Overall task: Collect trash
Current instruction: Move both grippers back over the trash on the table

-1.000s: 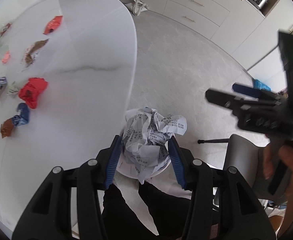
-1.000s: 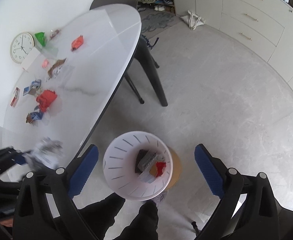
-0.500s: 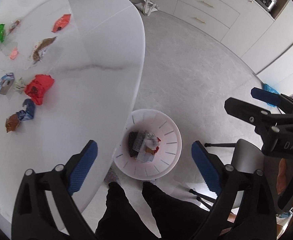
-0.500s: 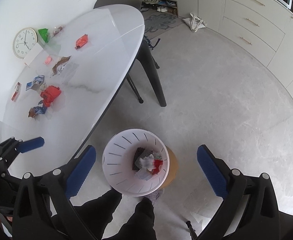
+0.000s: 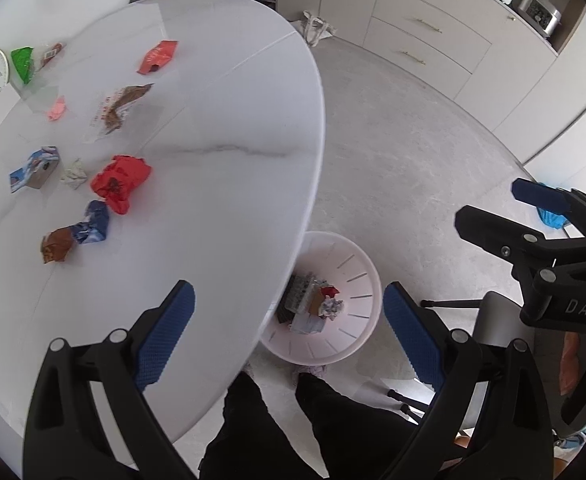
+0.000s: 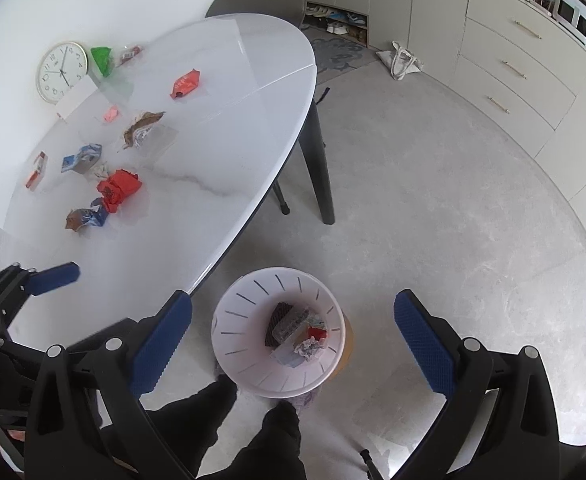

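Observation:
A white slotted bin [image 5: 349, 280] [image 6: 249, 300] stands on the floor by the table's edge, with a crumpled printed paper ball [image 5: 331, 307] [image 6: 308, 349] and other scraps inside. My left gripper [image 5: 289, 320] hangs open and empty above the table edge and the bin. My right gripper [image 6: 293, 332] is open and empty over the bin. Trash lies on the white table [image 5: 221, 184]: a red crumpled bag [image 5: 120, 181] [image 6: 119, 189], a blue-brown wrapper [image 5: 77, 236] [image 6: 87, 218], a small blue carton [image 5: 35, 169], a brown wrapper [image 5: 121, 106], a red packet [image 5: 157, 56], a green bag [image 5: 23, 62].
A wall clock [image 6: 61, 71] leans at the table's far side. The person's dark-trousered legs [image 5: 313, 420] stand beside the bin. A grey chair [image 5: 501, 320] is at the right, a black table leg [image 6: 319, 168] beyond the bin, and cabinets [image 6: 513, 64] line the far wall.
The left gripper let go of the crumpled paper, which now lies in the bin, and its jaws spread wide. Both grippers rose and drifted towards the table.

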### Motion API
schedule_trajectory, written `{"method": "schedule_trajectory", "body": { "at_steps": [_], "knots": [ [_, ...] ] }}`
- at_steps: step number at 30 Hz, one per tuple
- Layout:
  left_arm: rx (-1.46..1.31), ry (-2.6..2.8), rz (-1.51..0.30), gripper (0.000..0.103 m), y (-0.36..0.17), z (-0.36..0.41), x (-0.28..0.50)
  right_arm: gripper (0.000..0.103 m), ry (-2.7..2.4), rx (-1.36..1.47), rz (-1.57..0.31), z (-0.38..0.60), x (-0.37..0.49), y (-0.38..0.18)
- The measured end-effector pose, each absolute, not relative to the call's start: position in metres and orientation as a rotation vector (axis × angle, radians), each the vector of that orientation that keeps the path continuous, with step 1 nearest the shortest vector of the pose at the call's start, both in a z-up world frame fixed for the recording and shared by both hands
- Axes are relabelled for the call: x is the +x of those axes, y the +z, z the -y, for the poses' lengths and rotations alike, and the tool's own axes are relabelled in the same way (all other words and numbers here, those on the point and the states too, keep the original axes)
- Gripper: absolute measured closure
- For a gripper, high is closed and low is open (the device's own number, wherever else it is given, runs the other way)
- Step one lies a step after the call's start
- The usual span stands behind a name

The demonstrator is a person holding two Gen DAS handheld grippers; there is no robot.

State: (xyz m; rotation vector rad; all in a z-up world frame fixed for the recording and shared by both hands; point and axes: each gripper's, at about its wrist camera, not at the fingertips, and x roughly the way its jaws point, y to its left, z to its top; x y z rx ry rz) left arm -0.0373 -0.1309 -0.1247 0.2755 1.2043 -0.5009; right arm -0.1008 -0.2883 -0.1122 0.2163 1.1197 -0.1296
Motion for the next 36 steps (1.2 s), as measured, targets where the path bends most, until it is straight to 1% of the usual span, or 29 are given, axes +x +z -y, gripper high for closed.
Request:
{"method": "schedule_trajectory", "body": {
  "at_steps": [3, 10, 15, 23, 29, 36],
  "knots": [
    [0.271, -0.458, -1.182, 0.011, -0.117, 0.113, -0.033, 0.003, -0.178, 0.16, -1.138, 0.276, -0.094, -0.105],
    [0.195, -0.338, -1.142, 0.008, -0.093, 0.05, -0.01, 0.003, -0.137, 0.089, -1.107, 0.236, -0.068, -0.084],
    [0.143, -0.26, -1.108, 0.008, -0.08, 0.004, 0.002, 0.003, -0.089, 0.027, -1.071, 0.196, -0.048, -0.066],
    [0.089, -0.178, -1.095, 0.008, -0.074, -0.058, 0.021, 0.003, -0.004, -0.026, -1.03, 0.136, -0.023, -0.047],
    [0.06, -0.17, -1.108, 0.008, -0.078, -0.084, 0.034, 0.003, 0.018, -0.051, -1.031, 0.107, -0.01, -0.045],
    [0.071, -0.182, -1.113, 0.008, -0.084, -0.095, 0.048, 0.003, 0.015, -0.057, -1.04, 0.093, 0.002, -0.047]
  ]
}}
